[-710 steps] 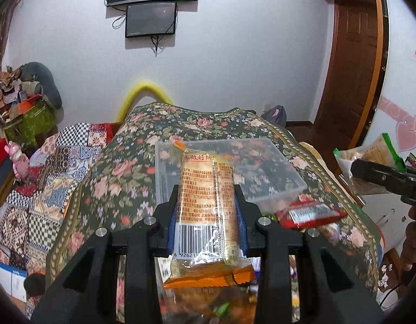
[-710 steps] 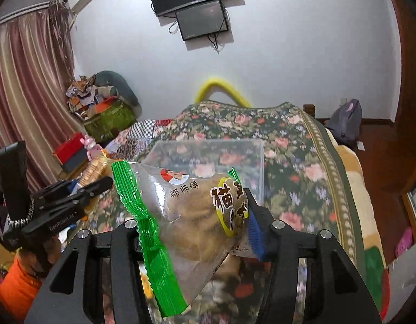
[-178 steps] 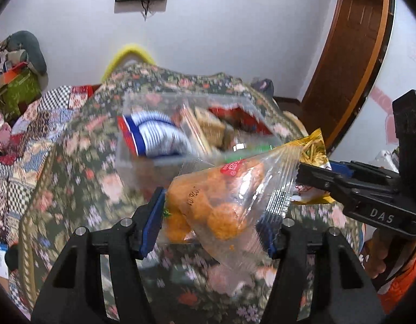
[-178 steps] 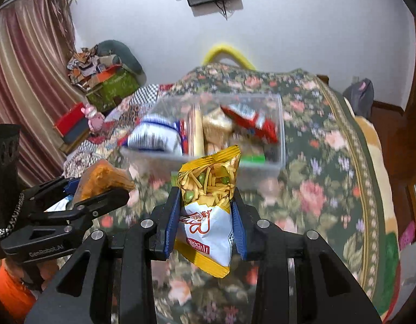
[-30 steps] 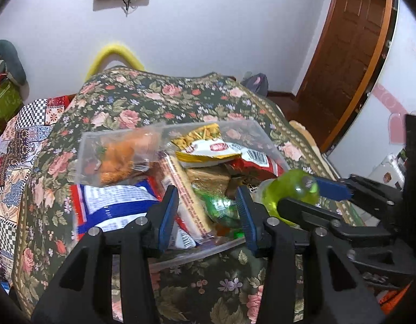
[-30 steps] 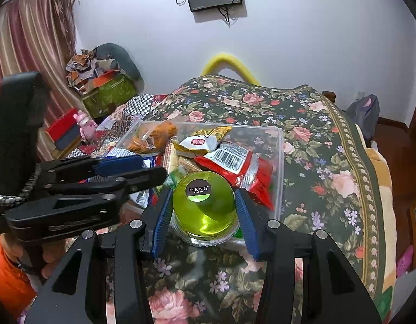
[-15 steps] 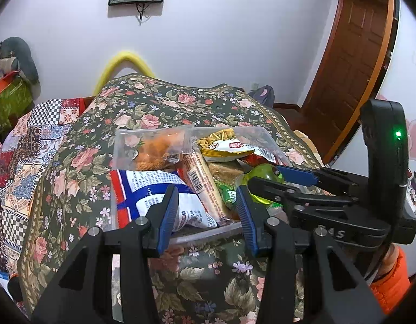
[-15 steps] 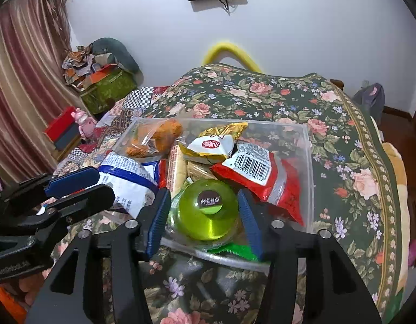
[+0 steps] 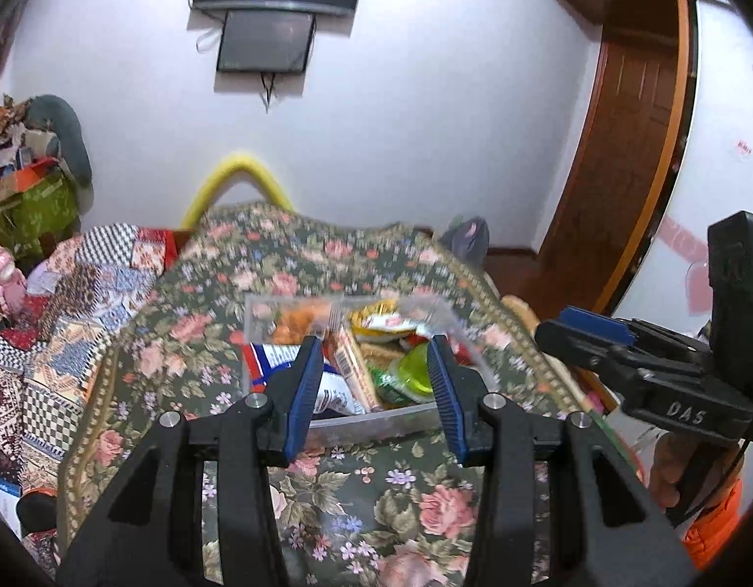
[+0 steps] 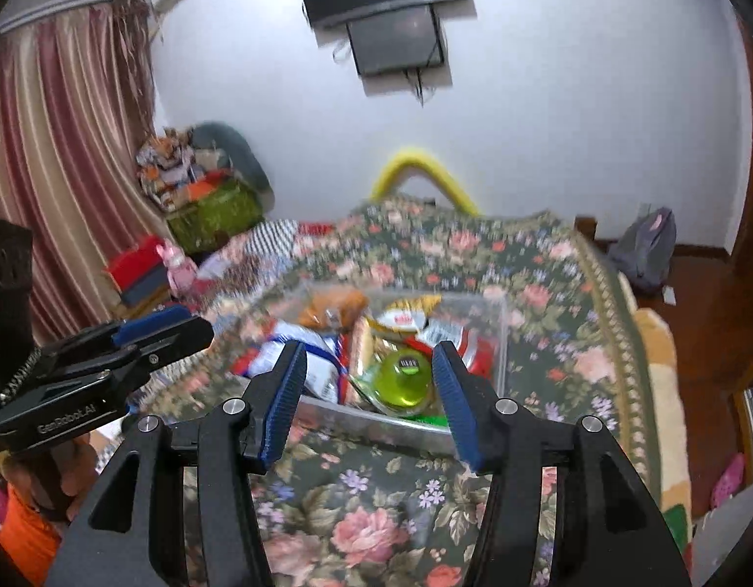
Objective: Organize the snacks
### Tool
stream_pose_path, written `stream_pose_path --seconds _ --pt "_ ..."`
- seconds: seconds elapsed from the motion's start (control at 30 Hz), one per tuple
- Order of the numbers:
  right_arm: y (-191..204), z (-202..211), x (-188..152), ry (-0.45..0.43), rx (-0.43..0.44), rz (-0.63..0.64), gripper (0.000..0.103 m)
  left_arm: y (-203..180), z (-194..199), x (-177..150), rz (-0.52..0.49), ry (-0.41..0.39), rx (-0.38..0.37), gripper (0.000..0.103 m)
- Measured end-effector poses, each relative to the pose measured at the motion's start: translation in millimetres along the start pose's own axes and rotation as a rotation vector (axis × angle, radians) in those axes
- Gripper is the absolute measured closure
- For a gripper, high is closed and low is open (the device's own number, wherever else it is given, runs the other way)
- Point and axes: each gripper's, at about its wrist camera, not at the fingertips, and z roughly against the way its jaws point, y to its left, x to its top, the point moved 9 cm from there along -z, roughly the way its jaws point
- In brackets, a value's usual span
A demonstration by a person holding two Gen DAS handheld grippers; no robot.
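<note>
A clear plastic bin (image 9: 376, 420) (image 10: 376, 423) sits on the floral bedspread, filled with snacks: a green jelly cup (image 10: 405, 384) (image 9: 415, 374), a blue-and-white bag (image 10: 298, 347), a red packet (image 10: 467, 342), a yellow-white bag (image 10: 400, 318) and an orange snack bag (image 10: 334, 305). My left gripper (image 9: 376, 386) is open and empty, held back from the bin's near wall. My right gripper (image 10: 369, 394) is open and empty, also back from the bin; it also shows in the left wrist view (image 9: 596, 337). The left gripper shows in the right wrist view (image 10: 161, 330).
The floral bedspread (image 10: 376, 499) covers the bed. A patchwork quilt (image 9: 73, 293) lies to the left. A yellow curved tube (image 9: 239, 171) stands at the far end by the wall. A wooden door (image 9: 621, 146) is on the right, a backpack (image 10: 645, 249) on the floor.
My right gripper has let go of the green jelly cup, which now lies in the bin. Both grippers have pulled back and up from the bin.
</note>
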Motion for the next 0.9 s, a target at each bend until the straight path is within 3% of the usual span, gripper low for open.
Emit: stream_pose_path --seconds 0.13,0.23,0.3,0.4,0.5,0.67,0.9 --pt "12.4 35.9 9.7 -0.075 -0.017 0.018 0.053 -10.3 37.8 10.9 -0.014 -0.07 0.01 0.054" --pt "21.1 56.7 13.0 -0.119 -0.021 0.027 0.048 -19.2 64.7 16.3 -0.043 -0.131 0.033 0.043" --pt "25.7 68.5 14.3 -0.149 -0.036 0.037 0.035 -25.7 83.1 17.8 -0.061 -0.171 0.048 0.027" --pt "32.8 84.8 16.4 -0.197 -0.066 0.054 0.022 -31.5 103.1 18.3 -0.077 -0.214 0.063 0.017" --pt "37.5 94.5 17.7 -0.223 -0.079 0.063 0.017 -34.8 117.6 17.0 -0.092 -0.239 0.089 0.008" --pt "38.0 103.2 17.2 -0.261 -0.098 0.059 0.0 -37.5 135.6 14.0 -0.087 -0.27 0.1 0.002" --pt "40.1 104.8 12.4 -0.279 -0.12 0.071 0.0 -35.9 144.6 10.4 -0.079 -0.287 0.111 0.0"
